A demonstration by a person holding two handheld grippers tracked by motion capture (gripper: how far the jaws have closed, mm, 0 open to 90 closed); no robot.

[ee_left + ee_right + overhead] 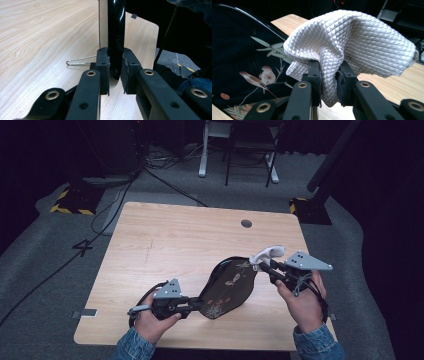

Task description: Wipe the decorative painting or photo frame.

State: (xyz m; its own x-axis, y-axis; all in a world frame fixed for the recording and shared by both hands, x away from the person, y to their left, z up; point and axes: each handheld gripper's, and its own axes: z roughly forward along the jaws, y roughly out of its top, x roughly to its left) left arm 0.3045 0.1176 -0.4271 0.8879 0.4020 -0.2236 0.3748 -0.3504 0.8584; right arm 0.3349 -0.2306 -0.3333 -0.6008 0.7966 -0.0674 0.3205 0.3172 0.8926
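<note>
Both two-jaw grippers were clamped on something. At the near left of the light wooden table (165, 232), the left gripper (195, 304) held the glossy black lacquered tray (231, 287) by its near rim. Its own view showed the two black pads (103, 65) pressed against either side of the tray's shiny dark edge (116, 37), which rose upright between them, with pale wood grain beneath. A thin bent wire clip (79, 61) lay on the tabletop just beside the left pad.

From above, the tray sat tilted over the near middle of the table, running from the left gripper up toward the right one, its painted flowers and leaves facing the camera. Whether its lower edge touched the table could not be told.

Farther right, the right gripper (265, 266) was closed on a white quilted cloth (267, 253), bunched at the tray's far right end. In that gripper's view the jaws pinched a fold of the diamond-patterned fabric (342, 42), which puffed out above and to the right of the pads (314, 75). Left of the cloth lay the tray's dark surface (237, 50), painted with small birds on a twig and pale green leaves. The cloth touched the tray at its rim.

Blue denim sleeves (320, 344) covered both forearms at the near edge.
</note>
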